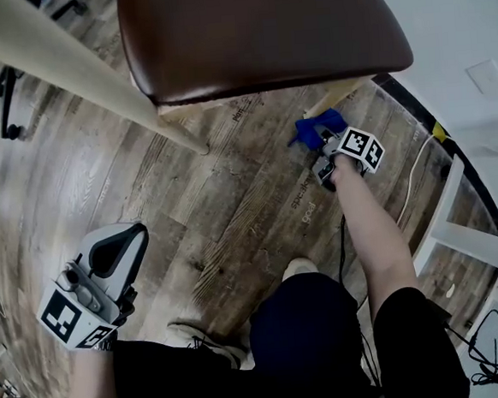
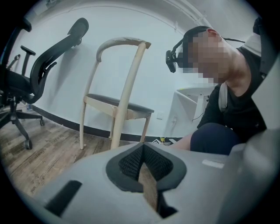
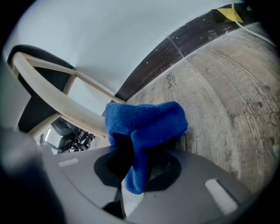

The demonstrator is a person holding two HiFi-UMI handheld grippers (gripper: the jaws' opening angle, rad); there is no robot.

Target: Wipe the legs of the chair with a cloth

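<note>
A blue cloth is clamped between the fingers of the right gripper, low beside a chair leg. The left gripper is held aside, its fingers pressed together on nothing. Print on the floor is too faint to be read.

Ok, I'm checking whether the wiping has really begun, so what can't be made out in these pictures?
- Contact of cloth and chair leg: in the right gripper view the cloth itself covers the spot where they would meet.
- Upper part of that leg: in the head view the seat hides it.
- Dust on the legs: in the left gripper view the chair is too small.
</note>
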